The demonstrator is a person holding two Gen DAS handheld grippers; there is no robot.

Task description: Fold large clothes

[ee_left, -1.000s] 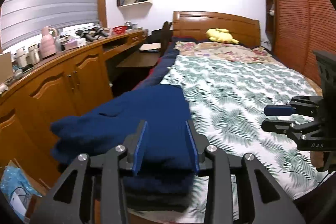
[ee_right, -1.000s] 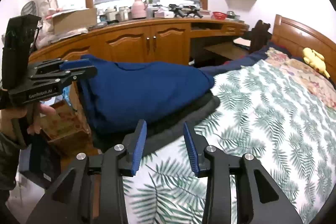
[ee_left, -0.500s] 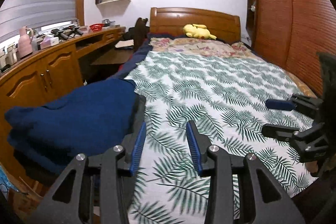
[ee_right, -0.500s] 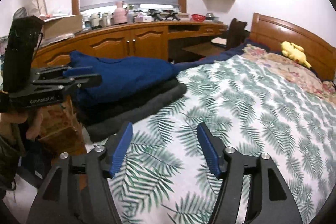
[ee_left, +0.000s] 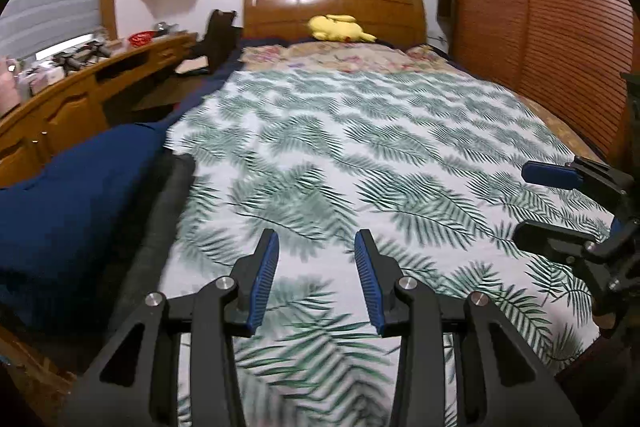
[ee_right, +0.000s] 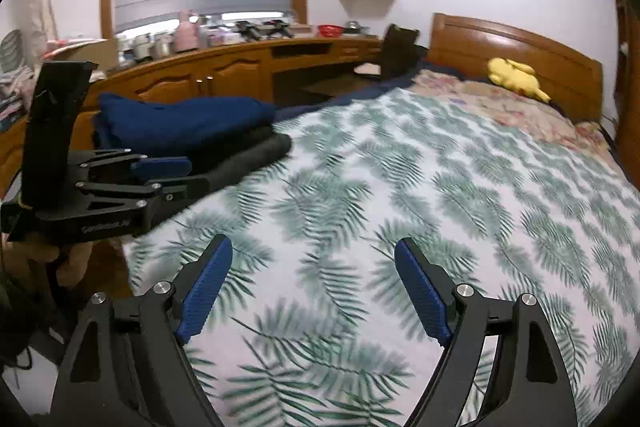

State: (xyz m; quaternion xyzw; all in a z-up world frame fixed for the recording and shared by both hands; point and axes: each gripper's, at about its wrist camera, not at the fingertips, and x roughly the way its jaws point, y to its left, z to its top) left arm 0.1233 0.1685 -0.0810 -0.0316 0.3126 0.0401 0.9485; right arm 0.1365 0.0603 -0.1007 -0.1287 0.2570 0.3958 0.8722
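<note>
Here the folded stack [ee_right: 188, 131], blue on dark grey, sits at the bed's [ee_left: 360, 131] left edge with its long axis along that edge, nearer the left gripper [ee_left: 316, 279] than the right gripper [ee_right: 312, 291], both with fingers apart and empty.

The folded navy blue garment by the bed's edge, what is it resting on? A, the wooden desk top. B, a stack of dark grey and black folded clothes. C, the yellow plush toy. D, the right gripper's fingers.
B: in the right wrist view the folded navy blue garment lies on top of the dark grey and black folded clothes at the edge of the leaf-print bedspread.
</note>
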